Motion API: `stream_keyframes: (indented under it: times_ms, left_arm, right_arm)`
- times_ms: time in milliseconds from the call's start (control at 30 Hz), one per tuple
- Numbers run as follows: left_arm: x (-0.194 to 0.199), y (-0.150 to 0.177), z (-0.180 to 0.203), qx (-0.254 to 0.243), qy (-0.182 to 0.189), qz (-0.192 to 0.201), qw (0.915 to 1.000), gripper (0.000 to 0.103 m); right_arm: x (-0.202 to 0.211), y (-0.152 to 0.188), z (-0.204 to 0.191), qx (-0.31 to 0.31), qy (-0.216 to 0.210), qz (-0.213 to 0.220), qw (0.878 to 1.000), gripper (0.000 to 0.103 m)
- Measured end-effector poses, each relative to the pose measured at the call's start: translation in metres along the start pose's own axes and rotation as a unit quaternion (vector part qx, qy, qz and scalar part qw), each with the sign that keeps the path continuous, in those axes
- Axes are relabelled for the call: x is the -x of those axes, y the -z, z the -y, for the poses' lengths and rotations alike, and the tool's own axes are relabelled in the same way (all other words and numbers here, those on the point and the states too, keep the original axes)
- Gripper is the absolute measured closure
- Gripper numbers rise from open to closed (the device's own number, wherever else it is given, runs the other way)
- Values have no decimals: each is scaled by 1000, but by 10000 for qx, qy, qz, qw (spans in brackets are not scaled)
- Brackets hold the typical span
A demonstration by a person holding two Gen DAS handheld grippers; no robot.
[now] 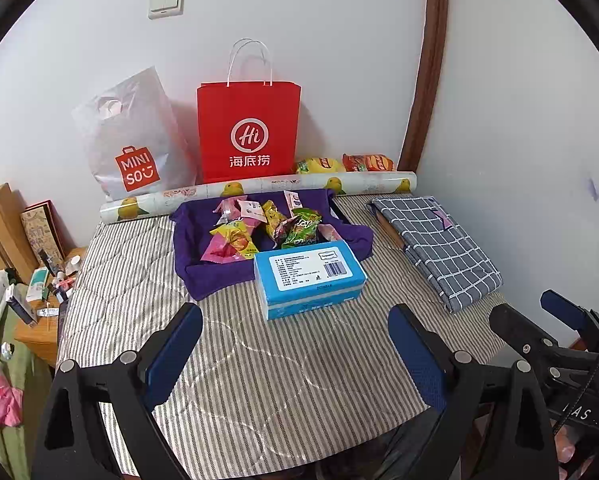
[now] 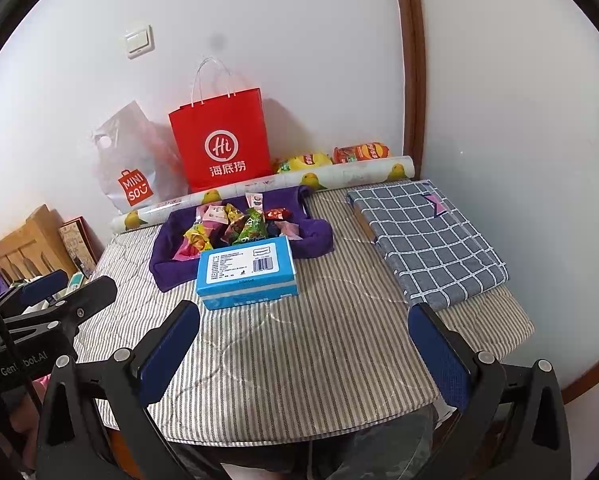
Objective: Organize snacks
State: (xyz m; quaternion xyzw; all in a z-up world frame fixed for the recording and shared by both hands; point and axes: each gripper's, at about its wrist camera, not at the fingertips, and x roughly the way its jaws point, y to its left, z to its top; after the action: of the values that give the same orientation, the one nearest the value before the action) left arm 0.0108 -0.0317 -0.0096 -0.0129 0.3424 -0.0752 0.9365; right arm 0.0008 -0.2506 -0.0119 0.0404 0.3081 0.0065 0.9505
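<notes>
Left gripper [image 1: 295,344]: hovering over the grey-striped quilted table cover [image 1: 259,380], jaws spread wide, holding nothing.
Right gripper [image 2: 305,344]: hovering alongside, jaws likewise gaping, carrying nothing.
Snacks: colourful wrapped snack packets [image 1: 259,226] lying heaped in the purple fabric tray [image 1: 187,240], just behind the blue rectangular tissue box [image 1: 307,276].

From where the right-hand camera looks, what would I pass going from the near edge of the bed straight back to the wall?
Right gripper with its jaws open → bare striped mattress cover → blue tissue box → purple cloth with the pile of snack packets → patterned paper roll → red paper bag against the wall.
</notes>
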Motion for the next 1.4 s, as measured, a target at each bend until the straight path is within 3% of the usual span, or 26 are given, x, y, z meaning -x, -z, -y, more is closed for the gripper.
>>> stream_keyframes:
  times_ms: [1400]
  left_arm:
    - [-1,2,3,28,28,-2,10000,9]
  right_arm:
    - [8,-1,-4,3,-19,51,10000,1]
